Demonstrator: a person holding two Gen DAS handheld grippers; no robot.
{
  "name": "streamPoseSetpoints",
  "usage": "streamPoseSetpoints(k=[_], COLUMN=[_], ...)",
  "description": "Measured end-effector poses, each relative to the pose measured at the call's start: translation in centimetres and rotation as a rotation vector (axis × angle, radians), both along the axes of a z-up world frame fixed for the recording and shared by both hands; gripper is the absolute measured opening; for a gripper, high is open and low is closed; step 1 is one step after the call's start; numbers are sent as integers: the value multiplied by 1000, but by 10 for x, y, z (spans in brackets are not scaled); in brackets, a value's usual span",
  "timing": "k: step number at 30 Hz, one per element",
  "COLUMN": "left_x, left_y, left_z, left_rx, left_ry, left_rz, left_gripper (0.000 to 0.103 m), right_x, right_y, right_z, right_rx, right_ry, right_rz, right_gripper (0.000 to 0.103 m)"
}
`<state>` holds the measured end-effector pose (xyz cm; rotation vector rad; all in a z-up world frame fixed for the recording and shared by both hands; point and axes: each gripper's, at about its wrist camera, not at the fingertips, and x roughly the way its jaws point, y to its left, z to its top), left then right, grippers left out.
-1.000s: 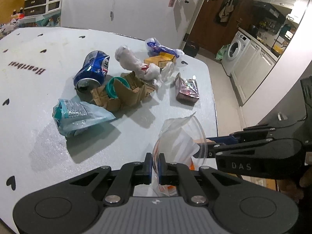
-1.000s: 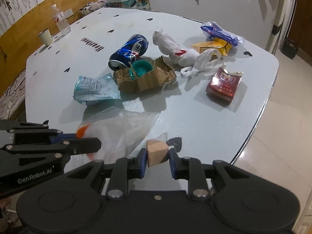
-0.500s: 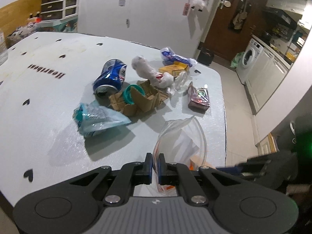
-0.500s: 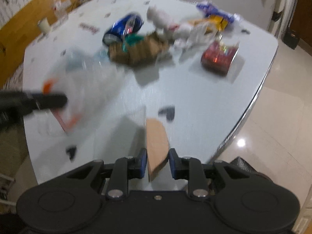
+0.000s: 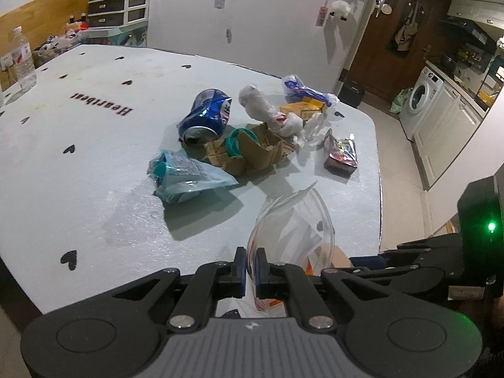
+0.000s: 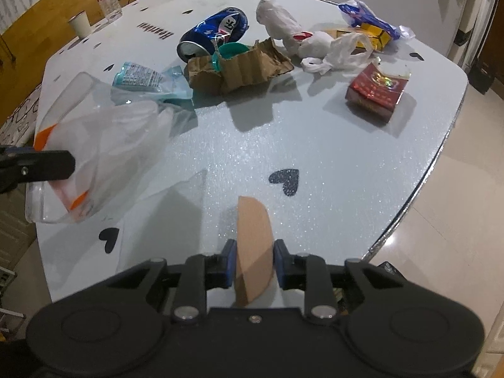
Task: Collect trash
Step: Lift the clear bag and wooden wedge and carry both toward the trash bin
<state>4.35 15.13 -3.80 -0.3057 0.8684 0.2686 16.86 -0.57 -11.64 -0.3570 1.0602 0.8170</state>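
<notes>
The right gripper (image 6: pixel 254 264) has its fingers clamped on a flat tan cardboard scrap (image 6: pixel 253 236), long axis pointing forward. To its left, the left gripper (image 5: pixel 249 267) has its fingers pinched on the rim of a clear plastic bag with orange trim (image 6: pixel 94 145), mouth held open. The scrap likely goes leftward into it. Beyond, on the pale blue heart-printed table (image 6: pixel 315 157), lie a red foil packet (image 6: pixel 375 91), torn brown corrugated cardboard (image 6: pixel 239 66) and a crushed blue drink can (image 6: pixel 214 31).
</notes>
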Motion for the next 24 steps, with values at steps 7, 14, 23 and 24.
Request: streamPoseSetpoints(k=[7,14,23,24], left_x=[10,31,63,66], left_y=[-4,-30,-92,-100], left_z=[10,23,37,37], left_rx=[23,35,36,34], left_ry=[-9,-44,-82,-83], left_rz=[-7,-46,-143,-158], left_gripper=[4,4,4,4], right_x=[4,7,15,15], right_y=[-17,-56,-127,-138], right_z=[33,82,108,108], right_rx=[79,181,209,208], right_ry=[-46,-121,-165,-167], right_rz=[-57,-123,-228,-247], right_gripper=[26,26,26,26])
